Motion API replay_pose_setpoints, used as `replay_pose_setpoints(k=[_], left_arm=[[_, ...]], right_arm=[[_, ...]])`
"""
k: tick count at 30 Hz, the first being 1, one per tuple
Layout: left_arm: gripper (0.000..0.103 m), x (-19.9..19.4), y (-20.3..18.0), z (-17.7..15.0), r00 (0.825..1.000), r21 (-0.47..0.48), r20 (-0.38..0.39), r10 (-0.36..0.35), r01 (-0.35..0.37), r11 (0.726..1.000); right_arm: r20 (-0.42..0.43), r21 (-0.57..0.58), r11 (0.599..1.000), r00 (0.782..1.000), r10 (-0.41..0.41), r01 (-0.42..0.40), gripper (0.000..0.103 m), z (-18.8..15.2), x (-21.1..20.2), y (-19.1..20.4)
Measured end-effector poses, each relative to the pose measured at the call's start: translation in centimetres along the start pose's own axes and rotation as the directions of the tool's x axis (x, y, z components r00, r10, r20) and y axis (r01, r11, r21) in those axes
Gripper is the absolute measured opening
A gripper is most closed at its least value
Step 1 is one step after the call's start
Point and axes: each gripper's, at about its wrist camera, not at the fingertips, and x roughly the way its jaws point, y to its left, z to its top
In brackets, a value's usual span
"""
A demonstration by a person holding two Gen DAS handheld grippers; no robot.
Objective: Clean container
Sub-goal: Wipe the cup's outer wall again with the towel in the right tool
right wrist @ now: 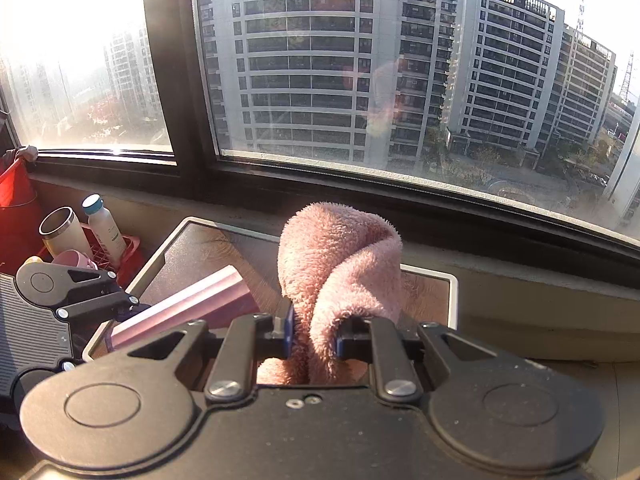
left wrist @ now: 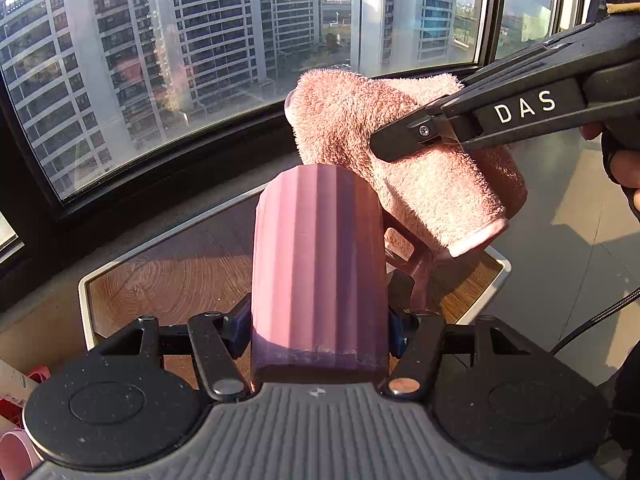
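Midway, seemingly: left gripper (left wrist: pixel 318 332) clamping ribbed mauve plastic container (left wrist: pixel 318 264) at frame centre, holding it above wood-grain tray (left wrist: pixel 168 276). Right gripper (right wrist: pixel 312 338) pinching fluffy pink towel (right wrist: pixel 340 264), towel pressing container's far upper right edge. Wiping underway; inside hidden, remaining dirt possibly there, cannot tell.

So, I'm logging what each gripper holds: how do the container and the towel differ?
The container is rigid, with flat ribbed sides; the towel is soft, fluffy and folded over. The container is a darker mauve, the towel a paler pink. The left gripper clamps the container's sides, while the right gripper pinches the towel. Both are pinkish and held above the table.
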Motion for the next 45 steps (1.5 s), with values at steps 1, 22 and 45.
replay_pose_setpoints(k=[1,22,45], left_arm=[[0.062,0.2,0.2,0.0,1.000,-0.005,-0.006,0.007,-0.007,1.000],[0.062,0.2,0.3,-0.1,1.000,-0.015,-0.004,-0.015,0.015,1.000],[0.062,1.0,1.0,-0.2,1.000,-0.027,-0.021,0.012,-0.012,1.000]], right_arm=[[0.008,0.006,1.000,1.000,0.024,-0.024,0.017,0.1,-0.3,0.0],[-0.033,-0.056,0.988,0.990,0.140,-0.142,0.017,-0.3,-0.3,2.1],[-0.034,-0.065,0.979,0.981,0.193,-0.195,0.017,-0.5,-0.7,2.8]])
